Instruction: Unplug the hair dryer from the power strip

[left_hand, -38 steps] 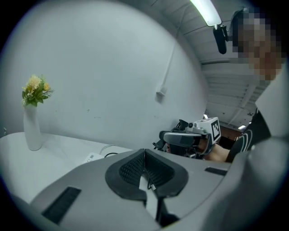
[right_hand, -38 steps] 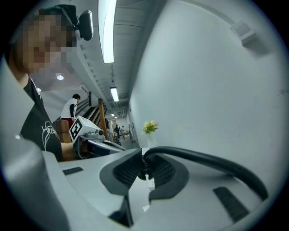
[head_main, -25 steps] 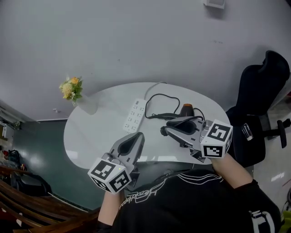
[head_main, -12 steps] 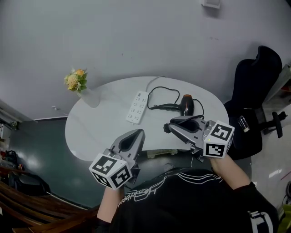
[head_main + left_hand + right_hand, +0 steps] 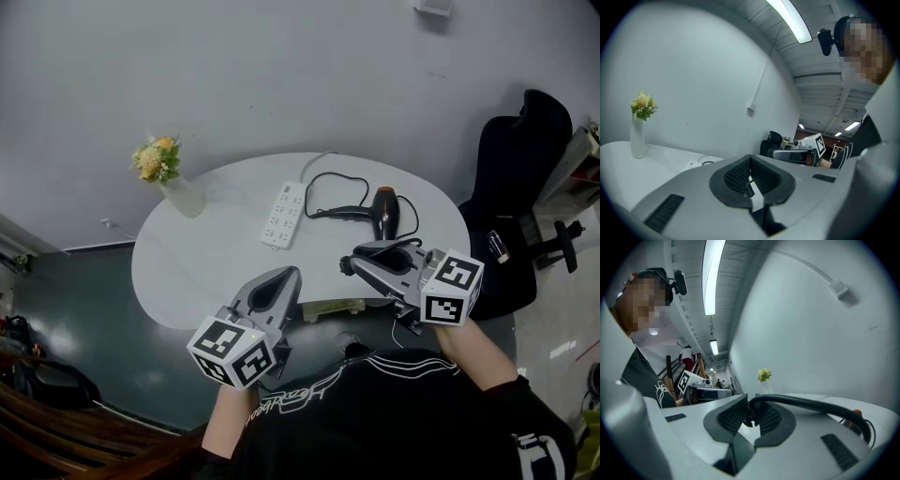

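A white power strip lies on the oval white table. The black hair dryer with an orange back lies to its right. The dryer's black cord loops between them, and I cannot tell whether its plug sits in a socket. My left gripper is shut and holds nothing, hanging off the table's near edge. My right gripper also looks shut. A black cable arches back over the right gripper from its tips. In the left gripper view the strip shows small, far ahead.
A vase of yellow flowers stands at the table's left end. A black office chair is right of the table. A flat beige piece lies on the dark floor under the near edge. A grey wall rises behind the table.
In the head view the table, strip and dryer have slid upward and away. Both grippers, earlier over the table's near edge, now hang over the floor. Their jaws have stayed shut.
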Demonstrator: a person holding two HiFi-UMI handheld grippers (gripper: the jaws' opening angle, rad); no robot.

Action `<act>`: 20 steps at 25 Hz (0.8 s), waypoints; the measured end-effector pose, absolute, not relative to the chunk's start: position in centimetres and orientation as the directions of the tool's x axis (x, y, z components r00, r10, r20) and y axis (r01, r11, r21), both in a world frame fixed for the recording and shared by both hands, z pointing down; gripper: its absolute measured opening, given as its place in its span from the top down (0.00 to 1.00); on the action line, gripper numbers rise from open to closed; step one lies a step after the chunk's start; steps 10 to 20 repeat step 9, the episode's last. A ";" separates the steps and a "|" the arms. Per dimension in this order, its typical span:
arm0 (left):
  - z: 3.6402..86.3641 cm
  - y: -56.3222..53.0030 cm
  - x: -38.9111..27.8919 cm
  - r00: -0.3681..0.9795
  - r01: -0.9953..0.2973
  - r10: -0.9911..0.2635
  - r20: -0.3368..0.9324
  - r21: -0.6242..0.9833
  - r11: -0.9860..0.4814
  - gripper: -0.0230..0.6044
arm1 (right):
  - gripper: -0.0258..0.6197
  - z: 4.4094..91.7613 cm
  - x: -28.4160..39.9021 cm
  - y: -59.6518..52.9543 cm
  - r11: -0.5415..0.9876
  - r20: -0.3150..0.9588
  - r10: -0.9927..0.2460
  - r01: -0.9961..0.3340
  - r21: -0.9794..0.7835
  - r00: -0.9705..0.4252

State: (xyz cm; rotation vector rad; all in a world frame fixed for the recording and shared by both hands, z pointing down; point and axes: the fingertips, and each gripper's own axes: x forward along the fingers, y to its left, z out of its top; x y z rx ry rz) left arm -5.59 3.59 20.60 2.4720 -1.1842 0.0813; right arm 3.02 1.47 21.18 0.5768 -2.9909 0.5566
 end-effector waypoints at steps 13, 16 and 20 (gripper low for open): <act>20.9 3.6 -5.9 0.650 -0.754 -0.723 0.233 0.317 -0.575 0.96 | 0.90 21.4 2.7 1.3 0.858 0.119 -0.367 -0.385 -0.340 -0.923; 20.9 3.6 -5.9 0.650 -0.754 -0.723 0.233 0.317 -0.575 0.96 | 0.90 21.4 2.7 1.3 0.858 0.119 -0.367 -0.385 -0.340 -0.923; 20.9 3.6 -5.9 0.650 -0.754 -0.723 0.233 0.317 -0.575 0.96 | 0.90 21.4 2.7 1.3 0.858 0.119 -0.367 -0.385 -0.340 -0.923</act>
